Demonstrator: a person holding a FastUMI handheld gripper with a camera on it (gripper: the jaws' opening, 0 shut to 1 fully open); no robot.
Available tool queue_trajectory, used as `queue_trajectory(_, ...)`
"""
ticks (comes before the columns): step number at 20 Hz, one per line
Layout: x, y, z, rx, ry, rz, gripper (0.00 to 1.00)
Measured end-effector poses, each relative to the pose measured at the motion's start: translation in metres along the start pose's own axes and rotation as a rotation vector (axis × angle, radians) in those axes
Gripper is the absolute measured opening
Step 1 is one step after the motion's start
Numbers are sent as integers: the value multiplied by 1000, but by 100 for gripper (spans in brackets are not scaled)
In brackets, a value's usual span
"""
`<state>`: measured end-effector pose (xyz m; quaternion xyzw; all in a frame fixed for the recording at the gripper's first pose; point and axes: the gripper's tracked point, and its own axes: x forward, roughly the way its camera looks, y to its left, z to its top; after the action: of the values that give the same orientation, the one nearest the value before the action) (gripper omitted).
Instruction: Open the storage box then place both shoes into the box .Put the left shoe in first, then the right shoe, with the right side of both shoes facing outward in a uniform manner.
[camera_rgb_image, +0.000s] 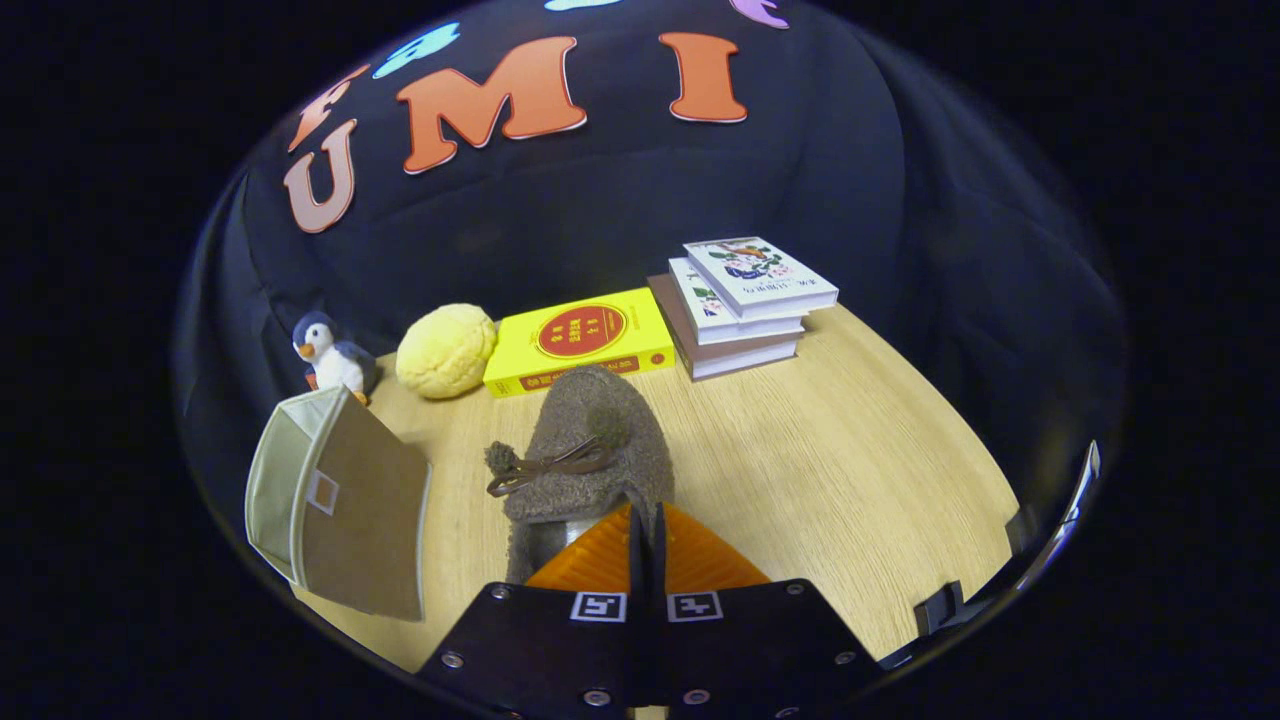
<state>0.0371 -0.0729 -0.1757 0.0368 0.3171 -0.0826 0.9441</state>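
Observation:
A fuzzy grey-brown shoe (590, 440) with a dark brown bow (545, 468) sticks out just ahead of my fingers, toe pointing away toward the yellow book. My gripper (647, 530) is shut on the shoe's rear collar, the two fingers almost touching. The shoe appears to be held above the wooden table (850, 450). To the left of the fingers stands the storage box (340, 500): beige fabric walls and a brown panel with a small label window facing me. I cannot tell from here whether its opening is uncovered.
Beyond the shoe lies a yellow book (580, 340), and right of it a stack of three books (745, 300). A yellow plush ball (445, 350) and a toy penguin (330, 355) sit behind the box. Bare tabletop stretches to the right.

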Motion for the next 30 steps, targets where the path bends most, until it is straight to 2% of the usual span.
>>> queue_trajectory(5,-38,73,20,28,-46,32,0)
queue_trajectory(11,-73,176,38,49,-94,126,1)
queue_trajectory(18,-78,267,17,47,-59,205,1)
queue_trajectory(26,-47,287,-45,-34,40,153,1)
queue_trajectory(28,-46,279,-48,-22,54,131,3)
queue_trajectory(30,-50,282,-43,4,45,152,8)
